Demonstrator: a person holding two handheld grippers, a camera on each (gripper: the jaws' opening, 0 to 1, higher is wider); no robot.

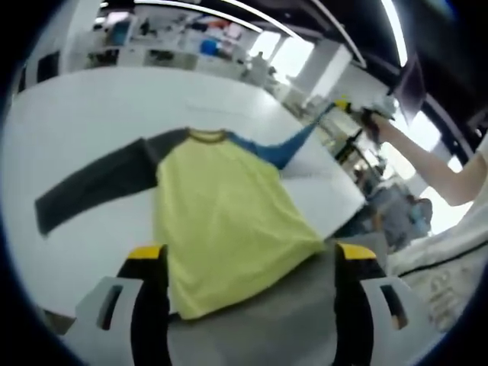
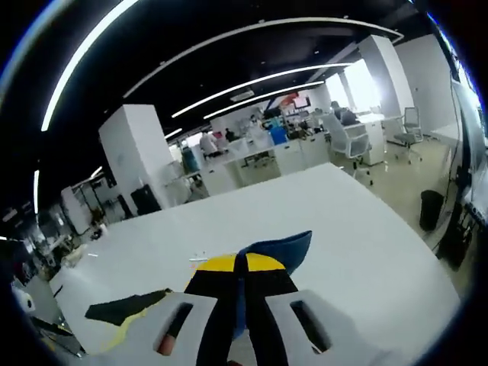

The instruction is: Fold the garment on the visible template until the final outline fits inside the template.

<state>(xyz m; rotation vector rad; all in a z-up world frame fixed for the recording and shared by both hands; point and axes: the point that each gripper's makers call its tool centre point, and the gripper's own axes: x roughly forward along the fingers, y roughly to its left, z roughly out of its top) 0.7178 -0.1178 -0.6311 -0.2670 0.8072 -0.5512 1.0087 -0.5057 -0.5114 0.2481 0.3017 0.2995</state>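
A shirt with a yellow body (image 1: pixel 221 221), a dark grey sleeve (image 1: pixel 91 187) and a blue sleeve (image 1: pixel 278 149) lies spread on the white table (image 1: pixel 84 114). In the left gripper view my left gripper (image 1: pixel 250 255) stands open over the shirt's hem, its jaws wide apart with nothing between them. My right gripper (image 1: pixel 358 113) shows there at the upper right, held by a person's arm (image 1: pixel 442 175), lifting the blue sleeve's end off the table. In the right gripper view my right gripper (image 2: pixel 238 265) is shut on the blue sleeve (image 2: pixel 284 245). The grey sleeve (image 2: pixel 126 305) lies lower left.
The table's edge (image 1: pixel 335 217) runs close by the shirt's right side, with the floor and chairs beyond. Bare white tabletop (image 2: pixel 343 221) stretches ahead in the right gripper view. Desks, a white pillar (image 2: pixel 137 152) and a dark bin (image 2: pixel 431 210) stand beyond the table.
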